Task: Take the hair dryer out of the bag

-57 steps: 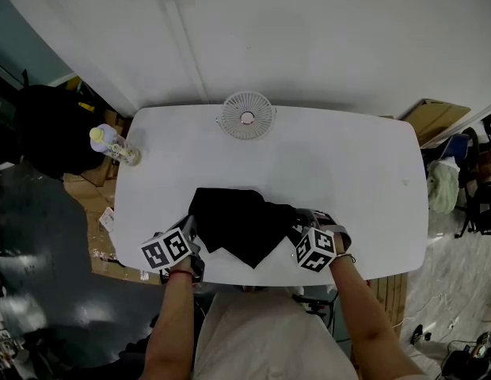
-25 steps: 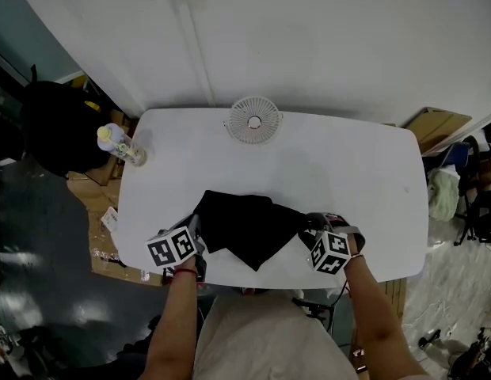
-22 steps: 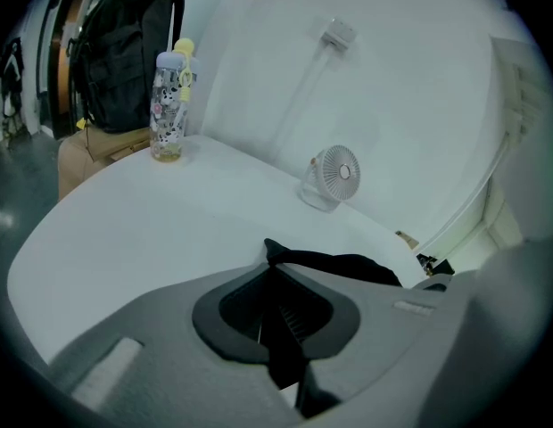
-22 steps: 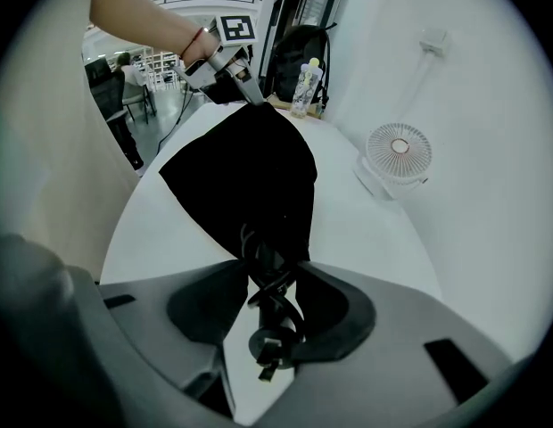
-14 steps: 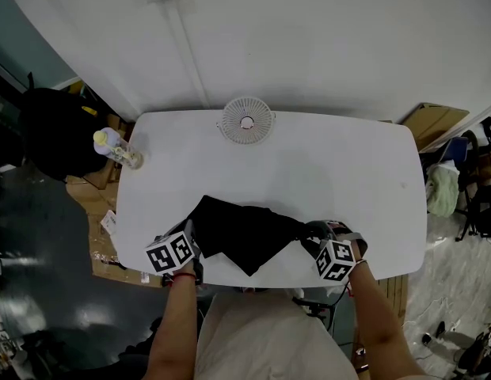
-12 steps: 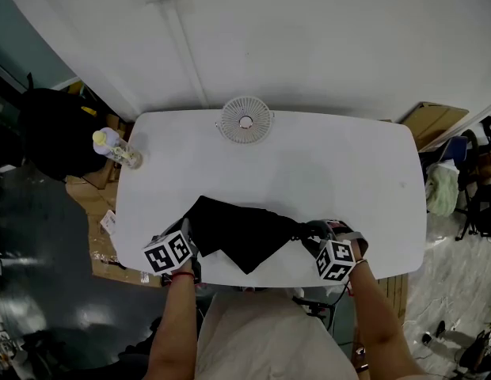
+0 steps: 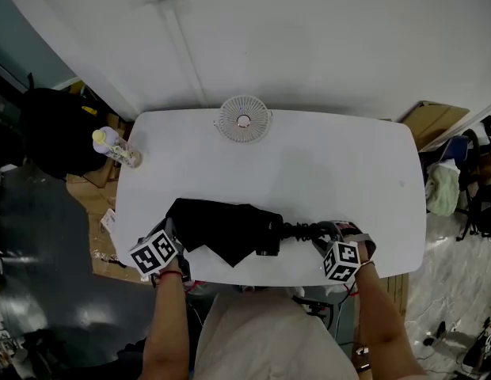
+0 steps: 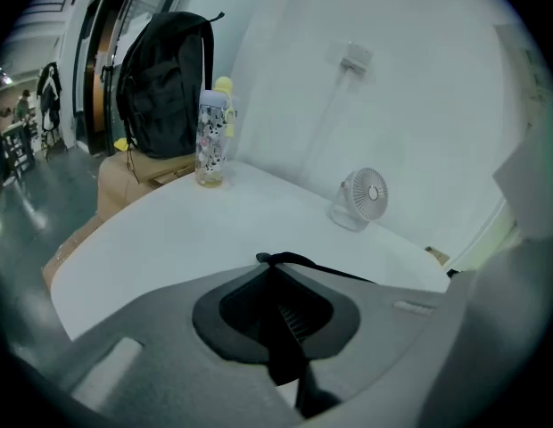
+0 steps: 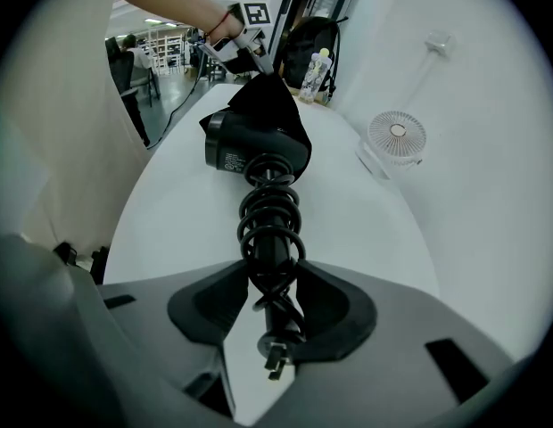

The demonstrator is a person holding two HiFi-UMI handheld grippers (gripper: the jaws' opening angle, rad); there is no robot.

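A black cloth bag (image 7: 216,222) lies near the table's front edge. My left gripper (image 7: 171,238) is shut on its left corner, and black fabric (image 8: 278,321) fills the gap between the jaws. The black hair dryer (image 7: 270,239) sticks partly out of the bag's right end. Its handle, wrapped in coiled cord (image 9: 269,226), runs toward my right gripper (image 7: 323,233). That gripper (image 9: 268,279) is shut on the handle, with the plug hanging just behind the jaws. In the right gripper view the dryer's body (image 9: 234,147) shows under the bag (image 9: 275,107), and the left gripper (image 9: 244,46) holds the far end.
A small white fan (image 7: 243,118) stands at the table's back edge. A clear bottle with a yellow cap (image 7: 115,147) is at the back left corner. A black backpack (image 8: 165,78) rests on boxes off the table's left side. The white table (image 7: 333,172) is bare on the right.
The left gripper has pulled the bag to the left while the right gripper has drawn the handle to the right. More of the hair dryer's body now shows outside the bag.
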